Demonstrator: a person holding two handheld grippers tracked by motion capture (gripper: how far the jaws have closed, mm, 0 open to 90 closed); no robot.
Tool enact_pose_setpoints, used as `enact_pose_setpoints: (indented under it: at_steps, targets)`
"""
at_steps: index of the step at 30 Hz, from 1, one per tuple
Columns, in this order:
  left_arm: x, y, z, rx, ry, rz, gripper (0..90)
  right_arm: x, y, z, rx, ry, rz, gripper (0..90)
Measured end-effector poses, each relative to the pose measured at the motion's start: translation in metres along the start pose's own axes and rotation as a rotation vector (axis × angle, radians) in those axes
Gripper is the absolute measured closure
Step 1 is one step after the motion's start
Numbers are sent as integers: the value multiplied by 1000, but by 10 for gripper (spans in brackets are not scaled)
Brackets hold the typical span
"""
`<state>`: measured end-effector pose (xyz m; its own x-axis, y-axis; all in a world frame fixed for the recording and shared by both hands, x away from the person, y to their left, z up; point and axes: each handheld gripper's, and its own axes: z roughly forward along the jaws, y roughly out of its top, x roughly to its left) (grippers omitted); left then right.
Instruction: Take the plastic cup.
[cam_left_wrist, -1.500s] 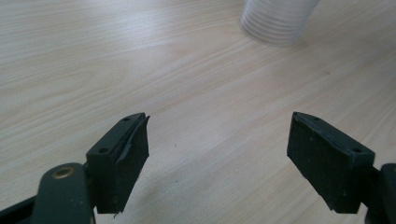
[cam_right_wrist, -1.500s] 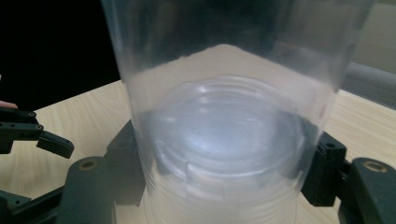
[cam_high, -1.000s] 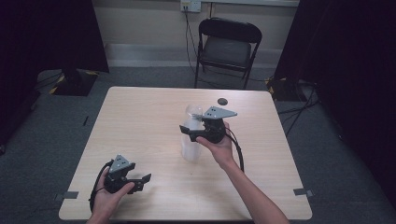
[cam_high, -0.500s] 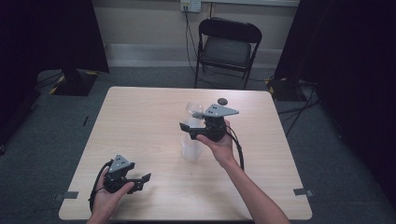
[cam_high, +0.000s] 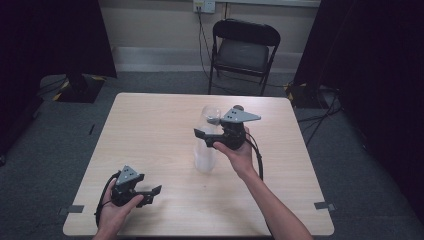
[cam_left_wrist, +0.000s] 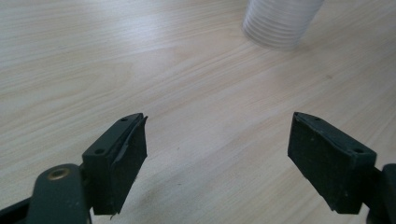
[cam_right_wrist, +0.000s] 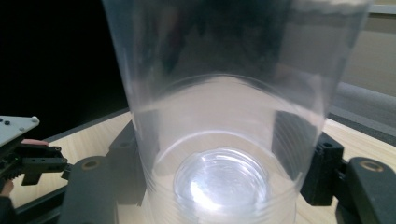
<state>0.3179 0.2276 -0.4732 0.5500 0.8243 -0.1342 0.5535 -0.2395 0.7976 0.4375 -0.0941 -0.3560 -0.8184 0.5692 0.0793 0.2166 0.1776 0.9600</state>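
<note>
R tool (cam_high: 206, 138) unmoved on cup (cam_high: 206, 155)

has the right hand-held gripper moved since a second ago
Yes. In the high view the right hand-held gripper has shifted slightly toward the table's far edge, closer to the folding chair. Its jaws flank the clear plastic cup; whether they grip it is unclear.

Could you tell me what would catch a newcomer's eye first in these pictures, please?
The clear plastic cup stands out: the right tongs grip it near the middle of the table, above a stack of cups. The left tongs rest wide open near the front edge, and a black folding chair stands beyond.
</note>
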Motion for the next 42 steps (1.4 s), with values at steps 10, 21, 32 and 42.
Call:
enact_pose_setpoints:
  at_steps: [10, 21, 32, 42]
  targets:
    - [4, -1, -2, 8, 22, -16, 201, -1, 6, -18, -19, 9, 35, 329]
    - [0, -1, 0, 22, 13, 19, 213, -8, 6, -42, -30, -7, 65, 335]
    - [-6, 3, -1, -12, -42, 15, 201, -16, -5, -68, -33, -28, 117, 338]
    - [-15, 6, 0, -110, -43, 42, 220, -21, -26, -83, -13, -44, 179, 340]
